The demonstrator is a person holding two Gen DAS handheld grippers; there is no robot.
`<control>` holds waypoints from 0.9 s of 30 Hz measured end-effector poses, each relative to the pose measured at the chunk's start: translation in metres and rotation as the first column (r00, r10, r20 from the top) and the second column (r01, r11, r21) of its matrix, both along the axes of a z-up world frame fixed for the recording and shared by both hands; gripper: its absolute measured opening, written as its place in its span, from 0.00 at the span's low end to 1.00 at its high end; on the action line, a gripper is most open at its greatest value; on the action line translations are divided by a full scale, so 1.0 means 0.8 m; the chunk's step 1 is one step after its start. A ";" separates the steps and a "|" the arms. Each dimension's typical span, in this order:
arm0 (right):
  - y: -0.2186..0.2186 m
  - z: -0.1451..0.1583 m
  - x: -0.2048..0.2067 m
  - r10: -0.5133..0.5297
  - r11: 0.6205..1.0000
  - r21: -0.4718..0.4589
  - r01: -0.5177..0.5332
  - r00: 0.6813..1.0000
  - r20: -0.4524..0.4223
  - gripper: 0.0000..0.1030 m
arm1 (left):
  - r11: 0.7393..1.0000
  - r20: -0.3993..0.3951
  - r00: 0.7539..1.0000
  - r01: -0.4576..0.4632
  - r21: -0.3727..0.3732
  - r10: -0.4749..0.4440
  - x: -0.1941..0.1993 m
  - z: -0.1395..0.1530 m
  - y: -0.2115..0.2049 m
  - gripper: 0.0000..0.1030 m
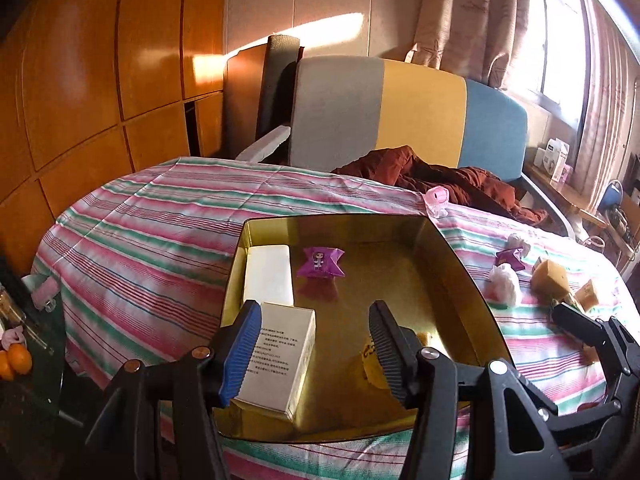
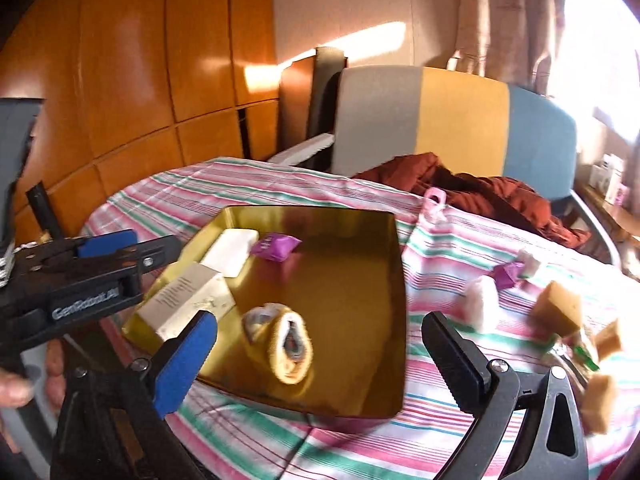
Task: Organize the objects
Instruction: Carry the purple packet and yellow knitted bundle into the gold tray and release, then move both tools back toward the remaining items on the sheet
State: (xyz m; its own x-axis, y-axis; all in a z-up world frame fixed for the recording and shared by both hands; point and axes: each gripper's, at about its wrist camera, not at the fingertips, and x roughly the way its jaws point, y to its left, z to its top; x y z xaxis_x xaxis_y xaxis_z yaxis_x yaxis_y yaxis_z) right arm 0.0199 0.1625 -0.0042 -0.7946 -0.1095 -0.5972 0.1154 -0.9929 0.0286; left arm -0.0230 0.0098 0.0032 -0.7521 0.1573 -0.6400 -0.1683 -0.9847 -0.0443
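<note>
A gold tray (image 1: 452, 264) (image 2: 384, 280) lies on the striped table. In it are a white box with print (image 1: 280, 364) (image 2: 188, 296), a plain white box (image 1: 268, 276) (image 2: 232, 250), a purple sachet (image 1: 322, 262) (image 2: 276, 247) and a yellow pouch (image 2: 286, 340), partly hidden behind my finger in the left wrist view (image 1: 376, 360). My left gripper (image 1: 312, 348) is open and empty over the tray's near end; it also shows in the right wrist view (image 2: 120, 248). My right gripper (image 2: 320, 356) is open and empty above the tray's near right corner.
On the cloth right of the tray lie white wrapped packets (image 1: 505, 284) (image 2: 482, 302), another purple sachet (image 1: 510, 258) (image 2: 508, 272) and tan blocks (image 1: 552, 276) (image 2: 558, 306). A pink clip (image 1: 438, 196) lies by a brown garment (image 1: 448, 180). A striped sofa (image 1: 420, 112) stands behind.
</note>
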 end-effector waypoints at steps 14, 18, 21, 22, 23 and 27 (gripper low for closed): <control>0.062 0.005 0.016 -0.082 0.991 -0.110 0.082 0.997 0.009 1.00 | 0.997 -0.024 0.997 0.071 -0.035 -0.072 0.022 0.007 0.030 0.55; 0.086 0.001 0.021 -0.132 0.985 -0.108 0.135 0.991 0.031 1.00 | 0.995 -0.024 0.995 0.094 -0.035 -0.095 0.026 0.007 0.040 0.55; 0.107 -0.006 0.022 -0.176 0.977 -0.111 0.183 0.982 0.066 1.00 | 0.992 -0.009 0.992 0.125 -0.032 -0.125 0.027 0.004 0.048 0.55; 0.114 -0.009 0.023 -0.189 0.974 -0.112 0.197 0.979 0.078 1.00 | 0.990 -0.005 0.991 0.137 -0.024 -0.137 0.027 0.003 0.050 0.55; 0.121 -0.012 0.023 -0.201 0.971 -0.112 0.210 0.975 0.091 1.00 | 0.989 -0.002 0.989 0.149 -0.012 -0.149 0.028 0.004 0.052 0.55; 0.152 -0.023 0.026 -0.247 0.957 -0.123 0.265 0.959 0.142 1.00 | 0.984 0.001 0.985 0.175 0.015 -0.175 0.029 0.006 0.059 0.55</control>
State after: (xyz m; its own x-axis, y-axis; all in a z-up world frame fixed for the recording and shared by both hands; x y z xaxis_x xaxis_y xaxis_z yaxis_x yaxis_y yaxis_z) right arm 0.0407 0.2844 -0.0226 -0.7277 -0.0010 -0.6859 -0.1552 -0.9738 0.1661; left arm -0.0001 0.0571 0.0078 -0.7109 0.2957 -0.6381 -0.3379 -0.9393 -0.0588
